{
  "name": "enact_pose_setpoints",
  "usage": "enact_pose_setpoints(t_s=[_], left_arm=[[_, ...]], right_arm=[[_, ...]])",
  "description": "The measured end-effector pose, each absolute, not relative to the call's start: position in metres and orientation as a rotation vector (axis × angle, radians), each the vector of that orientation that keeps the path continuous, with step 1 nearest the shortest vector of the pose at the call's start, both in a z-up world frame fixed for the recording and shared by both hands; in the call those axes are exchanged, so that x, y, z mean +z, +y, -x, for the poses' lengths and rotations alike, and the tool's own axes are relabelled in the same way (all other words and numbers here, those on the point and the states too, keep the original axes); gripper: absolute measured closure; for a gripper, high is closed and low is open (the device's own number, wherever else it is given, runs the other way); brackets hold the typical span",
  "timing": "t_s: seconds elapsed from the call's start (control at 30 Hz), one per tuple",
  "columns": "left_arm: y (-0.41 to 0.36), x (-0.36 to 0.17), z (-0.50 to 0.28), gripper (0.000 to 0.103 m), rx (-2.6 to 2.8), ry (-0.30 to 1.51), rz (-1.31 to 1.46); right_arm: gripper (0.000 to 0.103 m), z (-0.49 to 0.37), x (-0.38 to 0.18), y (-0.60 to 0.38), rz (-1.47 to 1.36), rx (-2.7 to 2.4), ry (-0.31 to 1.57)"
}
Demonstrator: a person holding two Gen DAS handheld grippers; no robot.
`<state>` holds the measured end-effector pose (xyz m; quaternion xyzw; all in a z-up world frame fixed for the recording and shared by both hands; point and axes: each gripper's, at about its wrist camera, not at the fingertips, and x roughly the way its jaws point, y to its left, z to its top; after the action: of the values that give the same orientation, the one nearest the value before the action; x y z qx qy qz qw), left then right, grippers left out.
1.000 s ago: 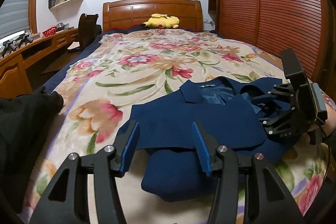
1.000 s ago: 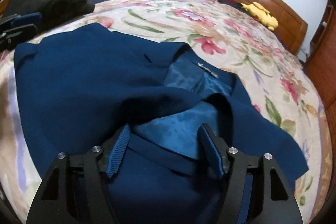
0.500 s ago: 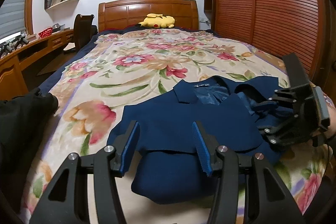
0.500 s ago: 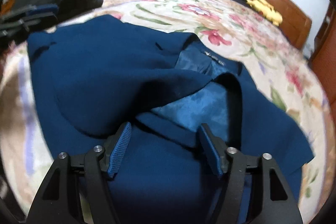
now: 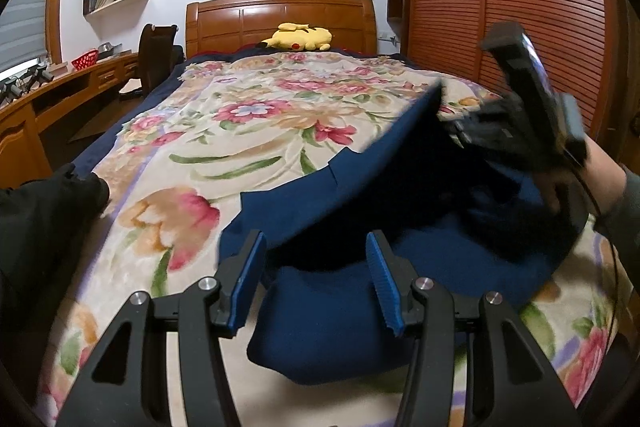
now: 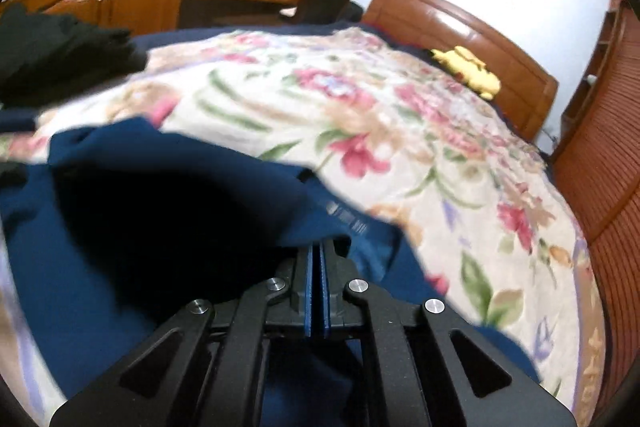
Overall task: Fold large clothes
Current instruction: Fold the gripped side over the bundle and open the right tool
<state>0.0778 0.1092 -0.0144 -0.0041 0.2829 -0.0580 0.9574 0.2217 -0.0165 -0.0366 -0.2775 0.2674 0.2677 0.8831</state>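
Jacket (image 6: 120, 227) edge pinched in right claw (image 6: 316, 267), lifted off bed (image 6: 400, 115).

Left wrist camera sits low at the bed's foot, headboard (image 5: 280, 21) at twelve o'clock. Right wrist camera, close over the jacket (image 6: 120, 227), faces headboard at two o'clock. Both share the floral bedspread (image 5: 248, 123).

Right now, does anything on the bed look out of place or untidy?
The navy jacket lies half-folded: the right gripper, shut on its edge, lifts one panel off the floral blanket. A black garment sits bunched at the bed's left edge.
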Motion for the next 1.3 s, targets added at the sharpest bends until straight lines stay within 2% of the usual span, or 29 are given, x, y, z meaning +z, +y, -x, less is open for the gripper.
enact_pose_setpoints(t_s=[0.17, 0.57, 0.6, 0.67, 0.73, 0.77, 1.07, 1.3], left_arm=[[0.108, -0.016, -0.079, 0.052, -0.121, 0.581, 0.006], [0.113, -0.020, -0.086, 0.052, -0.112, 0.598, 0.007], [0.114, -0.020, -0.086, 0.052, -0.110, 0.597, 0.007], [0.118, -0.019, -0.085, 0.052, -0.103, 0.594, 0.010], [0.124, -0.019, -0.086, 0.052, -0.095, 0.592, 0.017], [0.126, -0.019, -0.086, 0.052, -0.091, 0.591, 0.020], [0.154, -0.016, -0.085, 0.052, -0.036, 0.574, 0.047], [0.170, -0.016, -0.083, 0.052, -0.005, 0.568, 0.067]], right_arm=[[0.103, -0.275, -0.024, -0.004, 0.544, 0.501, 0.531], [0.101, -0.345, -0.035, 0.004, 0.536, 0.267, 0.549], [0.098, -0.349, -0.035, 0.001, 0.508, 0.275, 0.580], [0.074, -0.349, -0.033, -0.002, 0.464, 0.287, 0.604], [0.060, -0.338, -0.031, -0.001, 0.451, 0.324, 0.594], [0.056, -0.331, -0.030, 0.001, 0.442, 0.366, 0.596], [0.047, -0.239, -0.039, 0.054, 0.468, 0.695, 0.648], [0.047, -0.192, -0.053, 0.094, 0.552, 0.845, 0.689]])
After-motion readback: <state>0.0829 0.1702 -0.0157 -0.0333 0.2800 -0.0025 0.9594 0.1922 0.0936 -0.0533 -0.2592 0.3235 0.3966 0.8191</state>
